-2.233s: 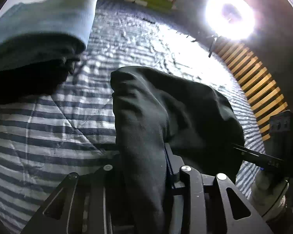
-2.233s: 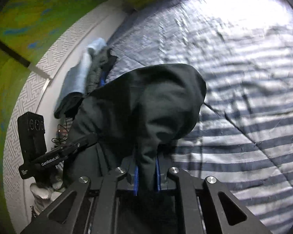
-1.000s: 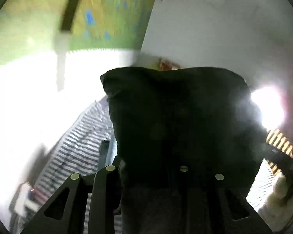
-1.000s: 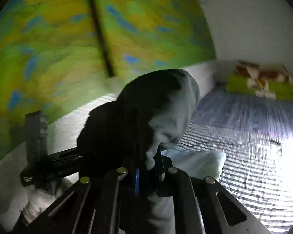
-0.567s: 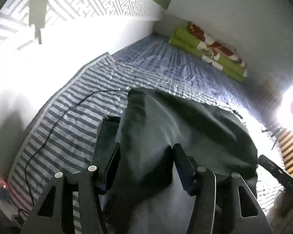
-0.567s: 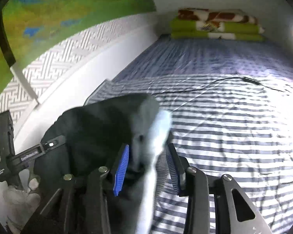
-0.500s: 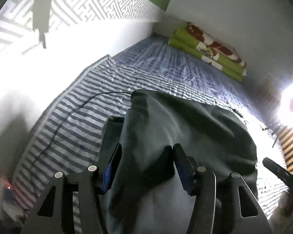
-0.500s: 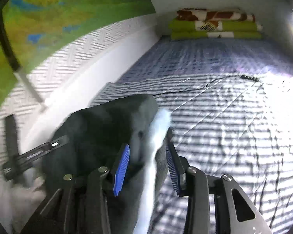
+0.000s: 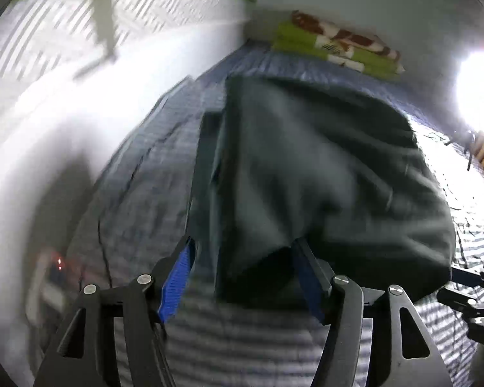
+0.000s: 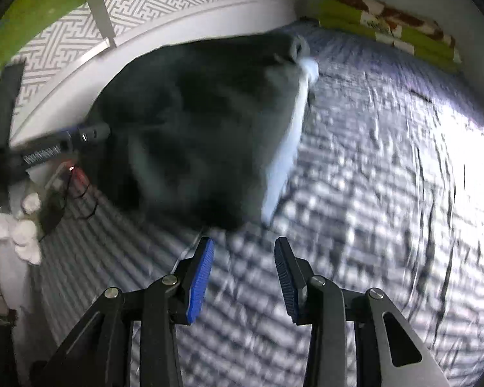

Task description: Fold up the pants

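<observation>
pants [image 9: 322, 167] released a moment ago: half a second back, dark cloth between both sets of pads, now lying as a dark folded heap on the striped bedspread [image 9: 242, 338].

left gripper [image 9: 242, 277]: jaws opening, blue pads apart; near edge of the heap reaching in between them toward 1 o'clock, left pad clear of cloth, right pad just beside it, contact not certain through the blur. right gripper [image 10: 243, 274]: jaws parted, nothing between the pads, only stripes; heap just beyond the fingertips from 12 toward 10 o'clock, with a pale inner band [image 10: 287, 148] along its right edge.

judged meaning: fold laid down and let go, so this step looks finished; remaining work likely smoothing or one more fold.

edges and room, left to right: white wall base [image 9: 48, 113] and a thin cable [image 9: 103, 242] at 9 to 10 o'clock of the left view, little slack there; folded green blanket [image 9: 338, 48] far off at 12 to 1; bright lamp [image 9: 477, 96] at 2; in the right view, wide open bedspread from 1 to 4 o'clock, the freest side for withdrawing.
</observation>
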`<state>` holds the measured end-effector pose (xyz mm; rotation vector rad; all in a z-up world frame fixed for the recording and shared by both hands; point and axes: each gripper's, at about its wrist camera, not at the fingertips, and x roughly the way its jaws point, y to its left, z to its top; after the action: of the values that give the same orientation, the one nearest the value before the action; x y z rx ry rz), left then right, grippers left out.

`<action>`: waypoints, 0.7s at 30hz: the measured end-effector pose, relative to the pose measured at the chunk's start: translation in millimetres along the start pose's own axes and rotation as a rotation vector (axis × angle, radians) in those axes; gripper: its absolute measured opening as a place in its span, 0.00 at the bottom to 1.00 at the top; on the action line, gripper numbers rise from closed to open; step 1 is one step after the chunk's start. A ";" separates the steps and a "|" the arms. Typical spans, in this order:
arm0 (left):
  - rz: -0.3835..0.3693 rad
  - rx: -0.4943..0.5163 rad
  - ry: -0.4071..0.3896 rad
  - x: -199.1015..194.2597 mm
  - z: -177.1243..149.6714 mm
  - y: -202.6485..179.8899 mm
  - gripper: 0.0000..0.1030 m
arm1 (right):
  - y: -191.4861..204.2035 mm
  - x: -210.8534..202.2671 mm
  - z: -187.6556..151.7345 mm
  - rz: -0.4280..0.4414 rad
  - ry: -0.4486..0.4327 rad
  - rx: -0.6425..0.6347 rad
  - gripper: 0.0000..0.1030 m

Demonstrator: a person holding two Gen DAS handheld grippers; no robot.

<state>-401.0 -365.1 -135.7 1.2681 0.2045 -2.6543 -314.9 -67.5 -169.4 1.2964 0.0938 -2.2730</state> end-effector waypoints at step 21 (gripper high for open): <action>-0.053 -0.020 -0.151 -266.7 -158.8 -133.3 0.90 | 1.5 -225.0 -149.4 -0.044 -0.254 -0.019 0.59</action>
<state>-148.2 -172.5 -21.1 1.0646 0.2442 -2.7701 -105.1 67.0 -65.3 0.9954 0.0544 -2.4471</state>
